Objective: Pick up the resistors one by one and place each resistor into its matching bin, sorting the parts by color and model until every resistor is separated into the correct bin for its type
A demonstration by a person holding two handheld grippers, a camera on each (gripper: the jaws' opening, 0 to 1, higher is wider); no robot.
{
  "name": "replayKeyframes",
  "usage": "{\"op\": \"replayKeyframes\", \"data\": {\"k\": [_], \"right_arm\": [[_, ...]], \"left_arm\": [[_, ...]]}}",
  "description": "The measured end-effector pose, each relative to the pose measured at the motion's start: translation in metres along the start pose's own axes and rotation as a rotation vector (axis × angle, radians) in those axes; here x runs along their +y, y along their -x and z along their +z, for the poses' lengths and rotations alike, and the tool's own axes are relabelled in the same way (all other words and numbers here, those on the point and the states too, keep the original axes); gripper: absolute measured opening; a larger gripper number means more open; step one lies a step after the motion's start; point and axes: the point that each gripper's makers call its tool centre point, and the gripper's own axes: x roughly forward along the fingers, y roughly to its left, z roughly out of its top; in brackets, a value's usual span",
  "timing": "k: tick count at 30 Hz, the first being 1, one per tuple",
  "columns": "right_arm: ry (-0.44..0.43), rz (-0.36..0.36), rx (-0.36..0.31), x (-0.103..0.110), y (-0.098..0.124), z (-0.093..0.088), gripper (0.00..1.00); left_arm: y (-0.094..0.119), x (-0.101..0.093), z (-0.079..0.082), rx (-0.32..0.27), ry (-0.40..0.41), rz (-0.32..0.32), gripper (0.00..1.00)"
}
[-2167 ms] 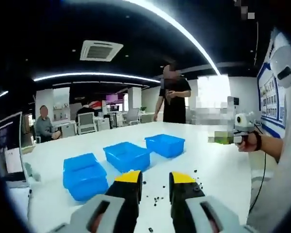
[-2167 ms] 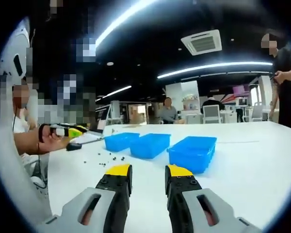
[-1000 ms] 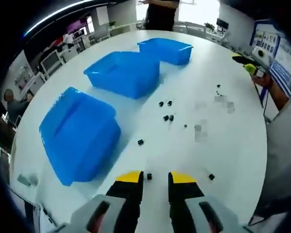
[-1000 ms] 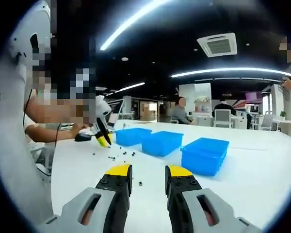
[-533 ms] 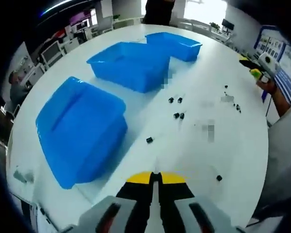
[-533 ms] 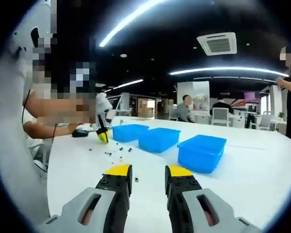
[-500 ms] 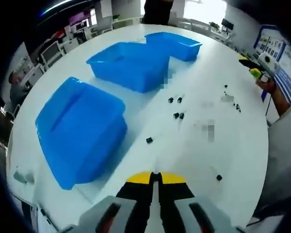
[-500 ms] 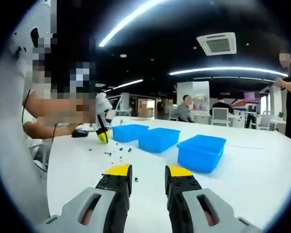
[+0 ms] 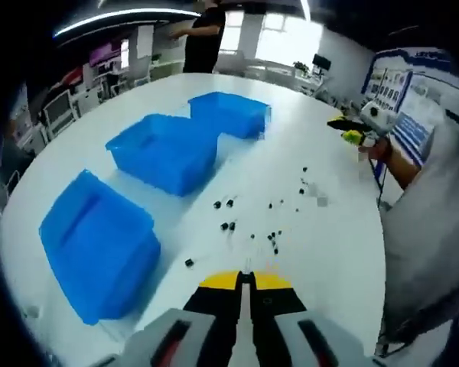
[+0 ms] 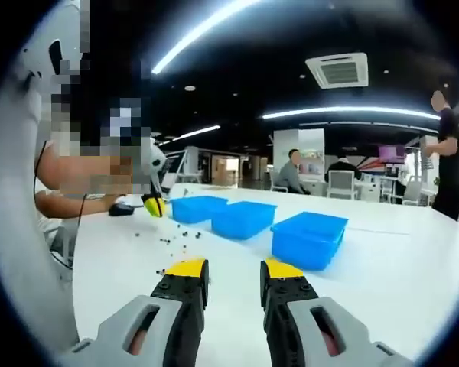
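Three blue bins stand in a row on the white table [image 9: 321, 252]: near [image 9: 96, 245], middle [image 9: 164, 149] and far [image 9: 229, 113]. Small black resistors [image 9: 229, 225] lie scattered to their right. My left gripper [image 9: 245, 280] hangs above the table with its yellow-tipped jaws pressed together on a resistor, which the pads hide. In the right gripper view, the left gripper [image 10: 153, 205] hovers over the scattered resistors [image 10: 176, 243] beside the bins [image 10: 241, 218]. My right gripper [image 10: 226, 274] is open, holds nothing, and sits level above the table. It also shows as the right gripper [image 9: 359, 131] in a hand.
A person [image 9: 206, 38] stands past the far bin, at the table's far edge. Seated people [image 10: 292, 174] and office chairs are further back. A dark object [image 10: 122, 209] lies on the table by the holder's arm. The table edge runs close to the holder's body.
The left jaws closed on a resistor that lay between them a second ago. The left gripper has since lifted away from the table. The right gripper stays open and nearly still.
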Motion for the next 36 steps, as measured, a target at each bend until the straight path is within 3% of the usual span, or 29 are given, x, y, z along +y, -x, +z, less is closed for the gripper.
{"op": "replayKeyframes", "data": {"k": [3, 6, 9, 11, 13, 16, 20, 24, 29, 30, 33, 36], "right_arm": [[-0.007, -0.017, -0.011, -0.003, 0.001, 0.004, 0.29], [-0.016, -0.017, -0.016, 0.000, 0.000, 0.005, 0.29], [-0.014, -0.005, -0.005, 0.007, -0.002, 0.001, 0.29], [-0.015, -0.001, 0.011, 0.009, -0.004, -0.001, 0.29], [-0.009, -0.003, 0.019, 0.010, -0.004, 0.000, 0.29], [-0.005, -0.003, 0.010, 0.011, -0.002, 0.003, 0.29], [-0.005, -0.023, 0.003, 0.006, 0.000, 0.005, 0.29], [-0.006, -0.028, -0.003, 0.003, 0.001, 0.006, 0.29], [-0.011, -0.023, 0.005, 0.003, 0.001, 0.001, 0.29], [-0.013, -0.022, 0.007, 0.003, 0.001, 0.001, 0.29], [-0.013, -0.020, 0.006, 0.002, 0.000, 0.002, 0.29], [-0.008, -0.021, -0.002, 0.001, 0.000, 0.004, 0.29]], "left_arm": [[0.008, 0.001, 0.024, -0.187, -0.004, -0.019, 0.07], [0.023, 0.017, 0.052, -0.403, 0.061, 0.037, 0.07], [0.041, 0.050, 0.069, -0.573, 0.099, 0.191, 0.07], [0.053, 0.078, 0.074, -0.663, 0.094, 0.360, 0.07], [0.060, 0.102, 0.070, -0.693, 0.153, 0.481, 0.07], [0.066, 0.128, 0.064, -0.697, 0.216, 0.600, 0.07], [0.073, 0.150, 0.059, -0.693, 0.258, 0.692, 0.08], [0.071, 0.159, 0.050, -0.671, 0.284, 0.736, 0.07], [0.065, 0.160, 0.041, -0.663, 0.320, 0.733, 0.08], [0.064, 0.160, 0.039, -0.656, 0.329, 0.732, 0.09], [0.057, 0.162, 0.027, -0.604, 0.429, 0.723, 0.32], [0.059, 0.164, 0.025, -0.607, 0.444, 0.725, 0.33]]}}
